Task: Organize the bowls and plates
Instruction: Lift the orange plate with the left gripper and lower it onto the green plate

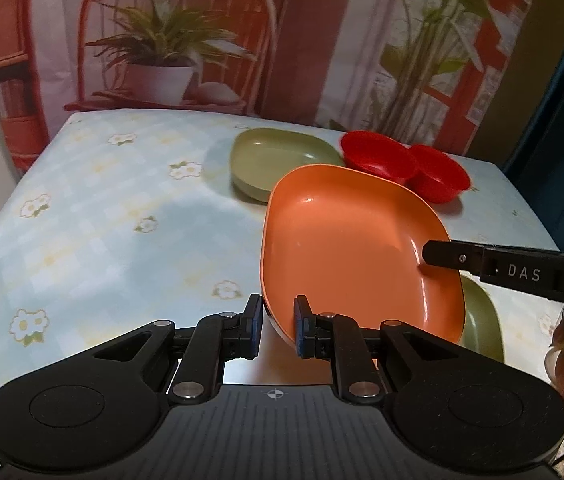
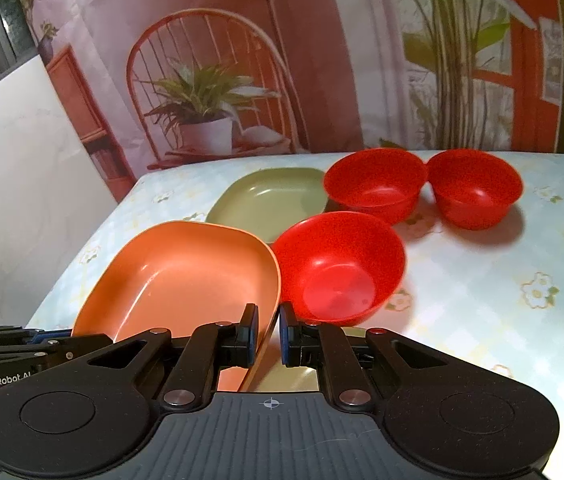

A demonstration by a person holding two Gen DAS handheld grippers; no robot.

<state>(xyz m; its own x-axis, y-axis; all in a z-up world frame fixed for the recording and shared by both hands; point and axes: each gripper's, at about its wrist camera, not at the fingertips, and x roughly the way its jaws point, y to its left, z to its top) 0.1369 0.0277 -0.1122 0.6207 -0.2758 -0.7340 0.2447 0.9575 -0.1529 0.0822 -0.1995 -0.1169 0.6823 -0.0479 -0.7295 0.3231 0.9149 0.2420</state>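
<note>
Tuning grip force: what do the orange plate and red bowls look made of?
Orange plate: likely plastic or melamine, semi-gloss; soft highlights, thin uniform rim. Red bowls: probably plastic, glossy, solid colour with bright light patches inside.

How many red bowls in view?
3. Near red bowl sits beside the orange plate; middle bowl and right bowl sit at the back. None appears hidden.

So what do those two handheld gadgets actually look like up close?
Both are matte black plastic. The left gripper and right gripper each have two hinged fingers with blue pads, silver pivot screws, a ribbed base with crosshair mark, and white lettering on the side.
</note>
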